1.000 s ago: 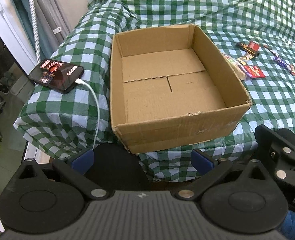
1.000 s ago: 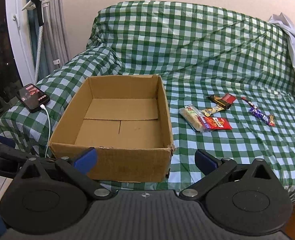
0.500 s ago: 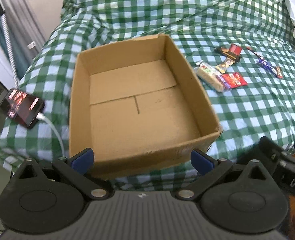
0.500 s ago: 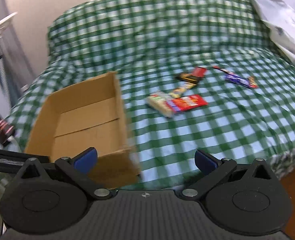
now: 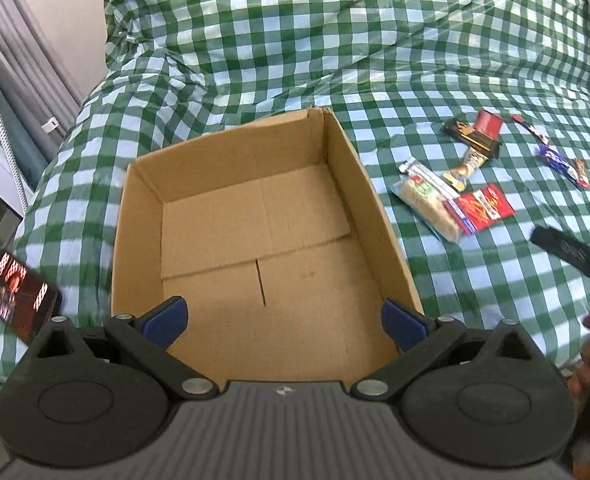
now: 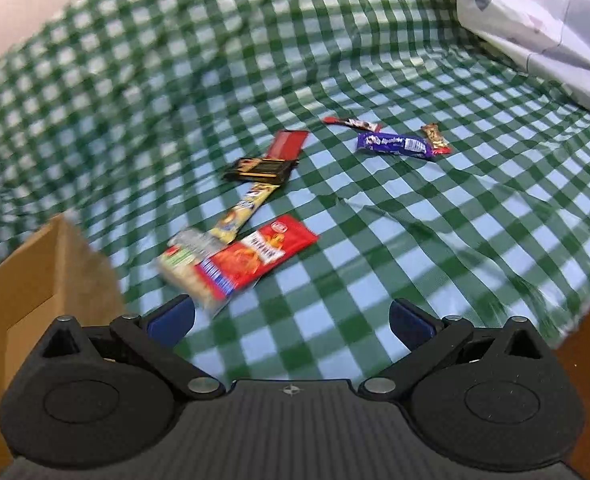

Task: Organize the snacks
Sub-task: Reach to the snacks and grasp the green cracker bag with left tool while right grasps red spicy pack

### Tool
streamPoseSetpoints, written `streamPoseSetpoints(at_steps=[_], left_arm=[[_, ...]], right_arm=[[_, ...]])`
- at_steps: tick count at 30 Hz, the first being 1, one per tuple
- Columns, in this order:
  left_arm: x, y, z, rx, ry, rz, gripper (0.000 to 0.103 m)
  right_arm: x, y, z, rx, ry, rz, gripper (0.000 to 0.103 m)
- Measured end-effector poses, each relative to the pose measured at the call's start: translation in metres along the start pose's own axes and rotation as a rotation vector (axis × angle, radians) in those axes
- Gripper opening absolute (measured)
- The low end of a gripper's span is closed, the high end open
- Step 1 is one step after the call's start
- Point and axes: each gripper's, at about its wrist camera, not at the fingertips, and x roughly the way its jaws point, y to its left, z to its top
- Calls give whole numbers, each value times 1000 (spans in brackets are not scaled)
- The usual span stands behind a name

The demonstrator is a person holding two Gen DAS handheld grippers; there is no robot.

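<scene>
Cardboard box (image 6: 35, 264) cut off at 9 o'clock, blurred; your right gripper (image 6: 291, 316), spread wide and empty, has swung toward the snacks (image 6: 255, 256); left gripper (image 5: 283, 316) wide too.

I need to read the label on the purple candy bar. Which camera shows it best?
The right wrist view: the purple candy bar lies side-on, unobstructed and fairly sharp. In the left wrist view it is small and distorted near the right edge.
</scene>
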Motion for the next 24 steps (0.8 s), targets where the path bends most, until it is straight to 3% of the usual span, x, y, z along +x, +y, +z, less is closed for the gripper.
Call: streamPoseSetpoints(at_steps=[9, 14, 19, 20, 24], left_arm=[[33, -7, 39, 16, 21, 11, 103], [44, -28, 62, 19, 10, -47, 103], [66, -74, 96, 25, 3, -181, 103], [75, -86, 103, 17, 4, -241, 103], [131, -131, 119, -64, 90, -388, 103]], right_arm=[[130, 44, 44, -49, 38, -112, 103], [176, 54, 45, -113, 134, -136, 102], [164, 7, 36, -114, 106, -239, 102], [161, -7, 36, -107, 98, -250, 102], [152, -61, 33, -7, 147, -221, 102]])
